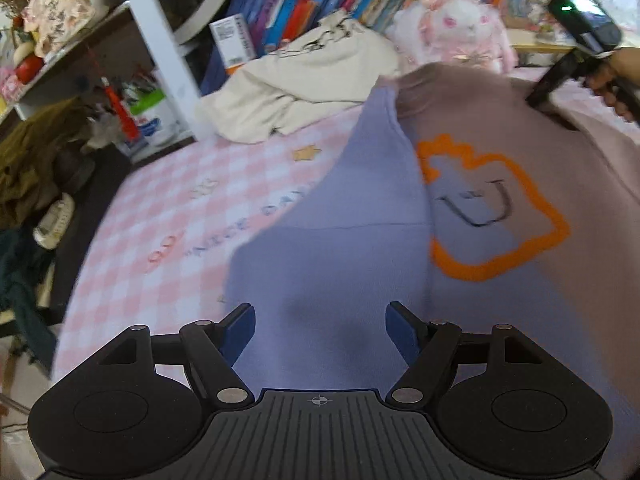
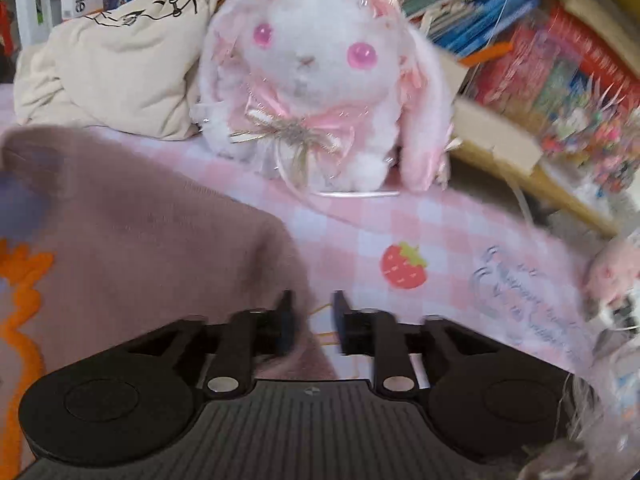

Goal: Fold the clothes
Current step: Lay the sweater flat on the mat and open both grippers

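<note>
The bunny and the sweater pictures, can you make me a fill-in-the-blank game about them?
1. The outline drawn on the sweater is the color ____.
2. The plush bunny has ____ eyes.
3. The fruit printed on the checkered bedsheet is a ____.
4. The left gripper hovers over the sweater with its jaws ____.

Missing words: orange; pink; strawberry; open
</note>
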Tool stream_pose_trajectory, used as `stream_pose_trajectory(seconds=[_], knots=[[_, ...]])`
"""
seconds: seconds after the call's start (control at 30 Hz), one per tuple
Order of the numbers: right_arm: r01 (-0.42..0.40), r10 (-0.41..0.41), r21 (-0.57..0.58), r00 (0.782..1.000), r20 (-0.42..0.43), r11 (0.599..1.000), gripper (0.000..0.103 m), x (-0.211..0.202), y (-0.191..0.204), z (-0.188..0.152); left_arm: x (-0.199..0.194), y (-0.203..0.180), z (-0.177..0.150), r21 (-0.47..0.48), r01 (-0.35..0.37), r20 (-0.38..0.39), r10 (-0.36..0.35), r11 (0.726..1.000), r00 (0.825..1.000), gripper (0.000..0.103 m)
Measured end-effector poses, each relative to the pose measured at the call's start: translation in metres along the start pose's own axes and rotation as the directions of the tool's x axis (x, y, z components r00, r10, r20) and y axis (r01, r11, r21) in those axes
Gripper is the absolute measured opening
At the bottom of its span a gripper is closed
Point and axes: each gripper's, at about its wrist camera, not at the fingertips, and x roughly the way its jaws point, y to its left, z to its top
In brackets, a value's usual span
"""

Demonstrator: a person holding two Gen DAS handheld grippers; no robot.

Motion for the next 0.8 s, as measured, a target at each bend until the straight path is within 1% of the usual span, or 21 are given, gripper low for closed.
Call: stream_pose_trajectory(seconds=[0.03,0.07,0.13,0.17,0.2,0.27,0.33,0.4,0.43,0.5,0.57,0.6,0.63,0.67,0.73,0.8], knots=[[0.001,-0.001,0.002,1.000,0.020,1.000,0.048,-0.007,0.000,-0.002,0.002,-0.004,0.000,0.023,0.002,-0.001,-0.002,1.000,1.000,0.074],[0.000,0.000,0.005,0.999,0.041,1.000,0.050,-0.013,0.000,-0.005,0.004,-0.009,0.000,0.046,0.005,-0.002,-0.005,0.999,1.000,0.074],[-0.011,0.010,0.004,0.997,0.071,1.000,0.050,-0.031,0.003,-0.014,0.008,-0.018,-0.001,0.092,0.010,-0.004,-0.009,0.996,1.000,0.074],[-0.032,0.032,0.003,0.996,0.084,0.999,0.050,-0.044,0.007,-0.022,0.010,-0.022,-0.001,0.114,0.012,-0.005,-0.011,0.993,1.000,0.072],[-0.055,0.055,0.002,0.994,0.097,0.998,0.051,-0.056,0.010,-0.030,0.012,-0.026,-0.001,0.137,0.014,-0.007,-0.014,0.990,1.000,0.065],[-0.108,0.107,0.001,0.988,0.112,0.994,0.051,-0.081,0.020,-0.049,0.016,-0.035,-0.002,0.182,0.019,-0.009,-0.018,0.983,1.000,0.059],[-0.160,0.158,0.013,0.983,0.098,0.987,0.051,-0.103,0.034,-0.071,0.020,-0.043,-0.002,0.222,0.020,-0.009,-0.019,0.975,1.000,0.059],[-0.207,0.203,0.036,0.976,0.083,0.978,0.051,-0.121,0.048,-0.092,0.021,-0.045,-0.002,0.233,0.012,-0.003,-0.012,0.972,1.000,0.059],[-0.234,0.230,0.052,0.970,0.075,0.971,0.050,-0.129,0.052,-0.103,0.021,-0.045,-0.002,0.237,0.009,-0.001,-0.009,0.972,1.000,0.060],[-0.252,0.250,0.054,0.967,0.054,0.966,0.050,-0.141,0.064,-0.120,0.023,-0.046,-0.001,0.242,0.003,0.004,-0.005,0.970,1.000,0.063],[-0.261,0.260,0.051,0.965,0.023,0.964,0.047,-0.147,0.076,-0.135,0.025,-0.043,0.000,0.226,0.013,0.006,-0.014,0.974,1.000,0.063],[-0.261,0.261,0.047,0.965,0.002,0.964,0.045,-0.147,0.081,-0.141,0.027,-0.040,0.001,0.213,0.022,0.003,-0.023,0.977,1.000,0.063],[-0.260,0.261,0.043,0.965,-0.020,0.965,0.035,-0.148,0.087,-0.147,0.029,-0.037,0.002,0.197,0.034,-0.001,-0.034,0.980,0.999,0.063],[-0.258,0.259,0.044,0.966,-0.021,0.965,0.032,-0.148,0.088,-0.151,0.030,-0.034,0.004,0.186,0.043,-0.004,-0.043,0.982,0.999,0.061],[-0.252,0.254,0.048,0.967,-0.021,0.966,0.029,-0.149,0.091,-0.156,0.033,-0.030,0.005,0.178,0.062,-0.006,-0.062,0.982,0.998,0.045],[-0.246,0.248,0.048,0.969,-0.023,0.968,0.025,-0.151,0.093,-0.158,0.036,-0.025,0.007,0.161,0.090,-0.018,-0.088,0.983,0.996,0.010]])
